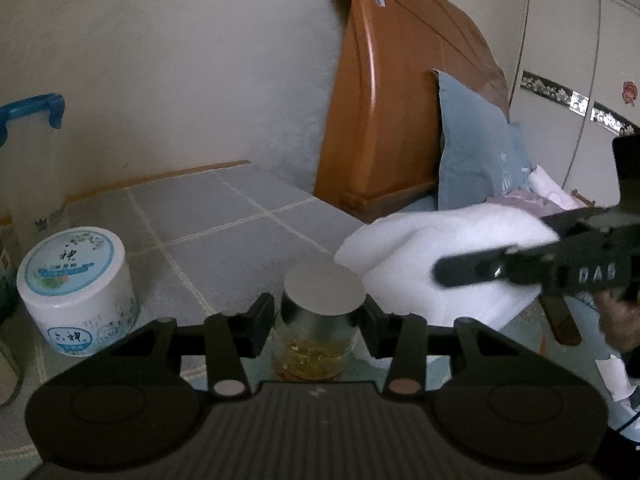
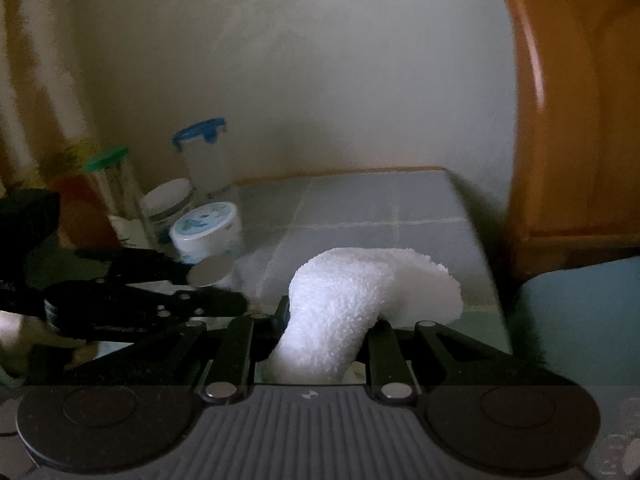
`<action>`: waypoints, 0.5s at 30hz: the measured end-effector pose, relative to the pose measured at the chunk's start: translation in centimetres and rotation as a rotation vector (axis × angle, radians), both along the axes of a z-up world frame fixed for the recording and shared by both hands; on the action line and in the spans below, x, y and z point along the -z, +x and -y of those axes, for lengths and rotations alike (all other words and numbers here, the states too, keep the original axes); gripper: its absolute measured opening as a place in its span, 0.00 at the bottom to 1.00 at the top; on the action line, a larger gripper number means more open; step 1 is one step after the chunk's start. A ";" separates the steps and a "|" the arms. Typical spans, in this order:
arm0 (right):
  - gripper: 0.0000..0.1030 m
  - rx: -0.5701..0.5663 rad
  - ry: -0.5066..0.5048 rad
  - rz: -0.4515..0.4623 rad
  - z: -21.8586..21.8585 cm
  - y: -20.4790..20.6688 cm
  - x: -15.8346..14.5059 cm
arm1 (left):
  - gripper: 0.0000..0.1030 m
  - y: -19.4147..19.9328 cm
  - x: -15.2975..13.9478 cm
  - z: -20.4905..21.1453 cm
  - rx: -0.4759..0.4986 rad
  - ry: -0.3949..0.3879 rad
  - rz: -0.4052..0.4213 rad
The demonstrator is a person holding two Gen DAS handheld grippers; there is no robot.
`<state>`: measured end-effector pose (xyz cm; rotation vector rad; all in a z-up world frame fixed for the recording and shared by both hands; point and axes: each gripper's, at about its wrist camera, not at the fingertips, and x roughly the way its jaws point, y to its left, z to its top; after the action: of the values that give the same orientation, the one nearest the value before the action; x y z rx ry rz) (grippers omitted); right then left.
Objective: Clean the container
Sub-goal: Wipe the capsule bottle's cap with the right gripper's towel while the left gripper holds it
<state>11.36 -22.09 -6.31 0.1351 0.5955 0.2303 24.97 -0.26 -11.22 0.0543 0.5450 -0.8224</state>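
Note:
My left gripper [image 1: 320, 320] is shut on a small glass jar [image 1: 316, 344] with a flat silver lid [image 1: 324, 288] and yellow contents, held upright above the grey checked tabletop [image 1: 224, 216]. My right gripper [image 2: 326, 328] is shut on a white fluffy towel [image 2: 352, 300]. In the left wrist view the towel [image 1: 432, 256] hangs just right of the jar, close to its lid, with the right gripper [image 1: 520, 268] behind it. In the right wrist view the jar's lid [image 2: 210, 270] and the left gripper [image 2: 160, 292] show at the left.
A white round tub with a blue label [image 1: 76, 288] stands at the left on the table. A tall clear container with a blue clip lid [image 1: 32, 168], a green-lidded jar [image 2: 108, 184] and a white-lidded jar [image 2: 166, 200] stand by the wall. A wooden headboard [image 1: 392, 120] and blue pillow [image 1: 472, 152] are at right.

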 end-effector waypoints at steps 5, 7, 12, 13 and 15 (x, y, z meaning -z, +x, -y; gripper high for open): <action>0.20 -0.081 0.077 -0.023 -1.9 0.8 1.2 | 0.43 0.1 0.1 0.3 -0.010 -0.001 -0.001; 0.20 -0.112 0.133 -0.045 -2.3 0.7 1.7 | 0.43 0.0 0.1 0.2 -0.015 -0.001 0.001; 0.20 -0.133 0.240 -0.094 -2.4 -0.1 2.6 | 0.44 0.1 0.2 0.3 -0.009 0.008 0.008; 0.20 -0.138 0.252 -0.098 -2.3 -0.3 2.7 | 0.44 0.1 0.2 0.4 -0.009 0.009 0.010; 0.20 -0.148 0.275 -0.106 -2.2 -0.7 2.8 | 0.44 0.2 0.2 0.4 -0.011 0.009 0.009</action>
<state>10.70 -19.85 -9.08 0.3715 0.6783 0.4507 25.14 -0.71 -11.45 0.0634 0.5403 -0.8091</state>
